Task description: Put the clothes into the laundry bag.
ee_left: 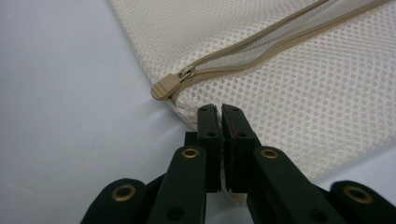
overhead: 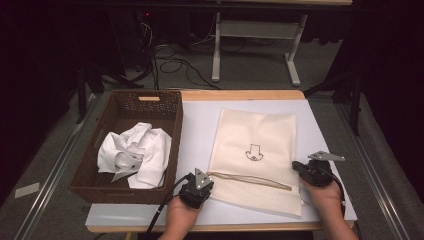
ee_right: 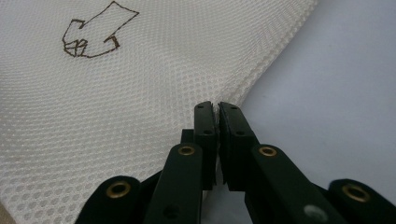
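At the near edge of the counter (overhead: 200, 125), gripping the flat mesh bag (overhead: 255, 135) at both sides: left tool (overhead: 205, 186) clenched on the corner just beside the zipper pull (ee_left: 166, 86), right tool (overhead: 301, 168) clenched on the right hem. Probably the hold-and-open step, with the zipper (overhead: 250, 179) looking parted. Next: keep the mesh taut and widen the mouth. Farther left, in the basket (overhead: 125, 93), a crumpled white garment (overhead: 135, 152), likely for bagging.

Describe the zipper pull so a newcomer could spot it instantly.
Start at the white mesh bag lying right of the brown basket. Follow its tan zipper to the end beside the left gripper. The pull is the small ribbed tan tab there.
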A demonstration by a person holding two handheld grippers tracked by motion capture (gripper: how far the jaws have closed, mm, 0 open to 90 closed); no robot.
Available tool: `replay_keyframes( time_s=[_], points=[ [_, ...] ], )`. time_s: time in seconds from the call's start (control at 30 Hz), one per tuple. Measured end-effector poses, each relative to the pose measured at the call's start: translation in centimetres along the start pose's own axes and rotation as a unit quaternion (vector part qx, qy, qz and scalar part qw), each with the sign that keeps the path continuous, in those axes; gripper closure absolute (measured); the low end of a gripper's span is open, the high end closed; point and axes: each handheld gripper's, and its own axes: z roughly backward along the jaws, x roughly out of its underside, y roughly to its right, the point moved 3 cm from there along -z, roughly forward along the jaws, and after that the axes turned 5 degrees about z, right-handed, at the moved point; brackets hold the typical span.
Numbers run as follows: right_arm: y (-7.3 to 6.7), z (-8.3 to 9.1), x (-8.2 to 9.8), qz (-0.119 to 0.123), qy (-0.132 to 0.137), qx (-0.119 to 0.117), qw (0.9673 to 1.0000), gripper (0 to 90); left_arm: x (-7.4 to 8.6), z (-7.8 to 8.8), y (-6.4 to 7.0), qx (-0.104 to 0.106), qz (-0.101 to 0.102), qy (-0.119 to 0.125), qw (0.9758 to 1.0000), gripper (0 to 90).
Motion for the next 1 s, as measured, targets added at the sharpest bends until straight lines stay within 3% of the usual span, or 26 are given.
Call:
replay_keyframes(
  time_s=[0.43,0.77,0.97,1.0],
  points=[
    [0.7,1.3,1.2,-0.016,0.003,0.017,0.9997,86.4,-1.0,-1.1,0.2,-0.001,-0.016,0.004,0.9999,86.1],
    [0.7,1.3,1.4,-0.011,-0.001,0.024,0.9997,85.2,-1.0,-1.2,0.2,-0.002,-0.016,0.006,0.9998,84.6],
    [0.7,1.4,1.5,-0.013,-0.002,0.022,0.9997,81.5,-0.9,-1.2,0.1,-0.004,-0.011,0.01,0.9999,77.4],
    [0.7,1.5,1.5,-0.012,0.003,0.02,0.9997,77.4,-0.9,-1.1,0.1,-0.004,-0.009,0.014,0.9999,74.0]
  ],
)
